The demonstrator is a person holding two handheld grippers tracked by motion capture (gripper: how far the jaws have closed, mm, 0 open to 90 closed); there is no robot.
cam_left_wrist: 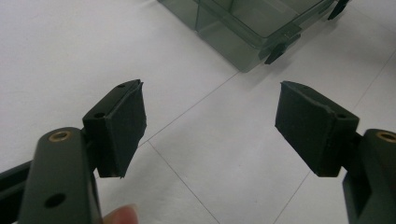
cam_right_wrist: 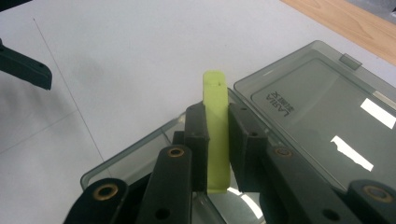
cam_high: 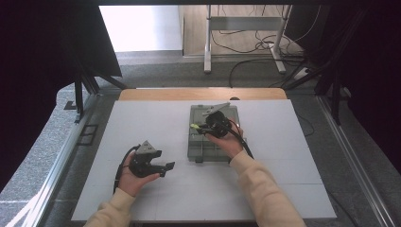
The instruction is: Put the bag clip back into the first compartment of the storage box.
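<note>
A smoky transparent plastic box (cam_high: 213, 135) lies open in the middle of the white table, its lid (cam_right_wrist: 322, 116) folded back. My right gripper (cam_high: 201, 127) hovers over the box's left edge, shut on a flat yellow-green strip (cam_right_wrist: 215, 130) that stands up between its pads. In the high view the strip (cam_high: 194, 126) pokes out to the left of the jaws. My left gripper (cam_high: 166, 168) rests low over the table's front left, pointing right, open with nothing between its jaws. In the left gripper view the box's corner (cam_left_wrist: 252, 42) lies ahead of them.
The white tabletop (cam_high: 142, 123) has a wooden strip (cam_high: 203, 93) along its far edge. Black latches (cam_left_wrist: 276, 50) stick out from the box's near side. Metal rails (cam_high: 61, 156) flank the table, and a desk frame with cables (cam_high: 246, 42) stands on the floor beyond.
</note>
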